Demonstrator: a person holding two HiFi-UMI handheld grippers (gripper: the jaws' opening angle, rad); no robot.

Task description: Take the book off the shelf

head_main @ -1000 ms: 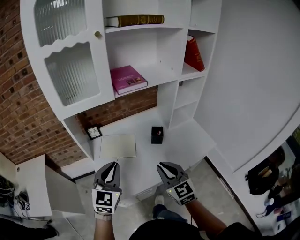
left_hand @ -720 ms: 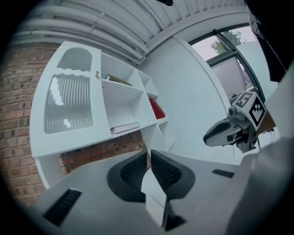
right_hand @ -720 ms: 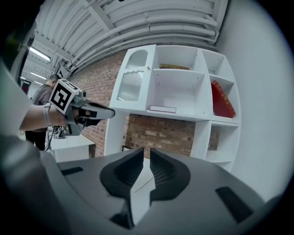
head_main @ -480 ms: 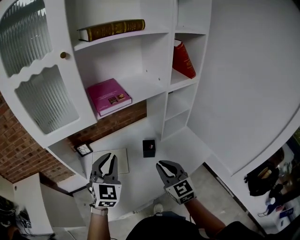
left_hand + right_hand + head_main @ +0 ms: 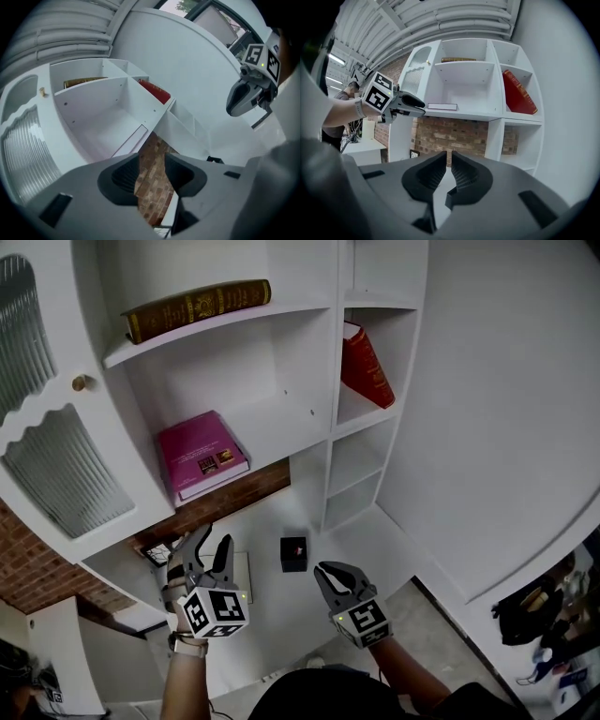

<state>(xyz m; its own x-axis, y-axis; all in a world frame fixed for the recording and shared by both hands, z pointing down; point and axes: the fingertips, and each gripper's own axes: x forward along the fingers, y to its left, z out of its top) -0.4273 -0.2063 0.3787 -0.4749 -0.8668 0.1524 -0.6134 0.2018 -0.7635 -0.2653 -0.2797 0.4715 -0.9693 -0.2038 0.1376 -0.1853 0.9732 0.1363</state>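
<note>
The left tongs, low at the left of the head view, have just been opening and stand apart with nothing between them, probably readied for the pink book lying flat on the middle shelf above. The right tongs, together and empty, wait at lower centre.
</note>
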